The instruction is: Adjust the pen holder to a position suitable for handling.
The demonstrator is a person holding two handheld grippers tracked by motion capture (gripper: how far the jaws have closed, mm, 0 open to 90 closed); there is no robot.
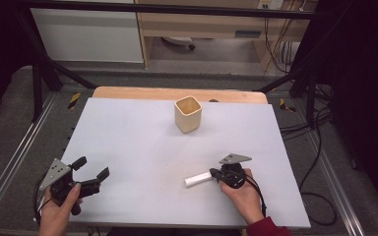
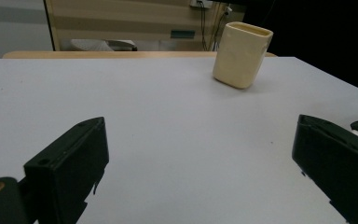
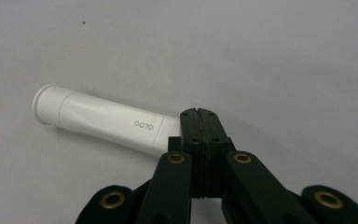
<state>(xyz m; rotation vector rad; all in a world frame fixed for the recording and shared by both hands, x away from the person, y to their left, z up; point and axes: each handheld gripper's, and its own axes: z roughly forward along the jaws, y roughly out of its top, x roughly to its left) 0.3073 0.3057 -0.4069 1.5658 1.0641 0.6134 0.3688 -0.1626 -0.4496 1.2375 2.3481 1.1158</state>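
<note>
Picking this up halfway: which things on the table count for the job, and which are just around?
In play: white tube, pinched at its end by right gripper; cream cup, upright; left gripper, open.

Just around: floor cables, wheeled cabinet.

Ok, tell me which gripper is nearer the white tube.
Right. The right gripper is shut on the white tube; the left gripper sits open, well off to the tube's left.
</note>
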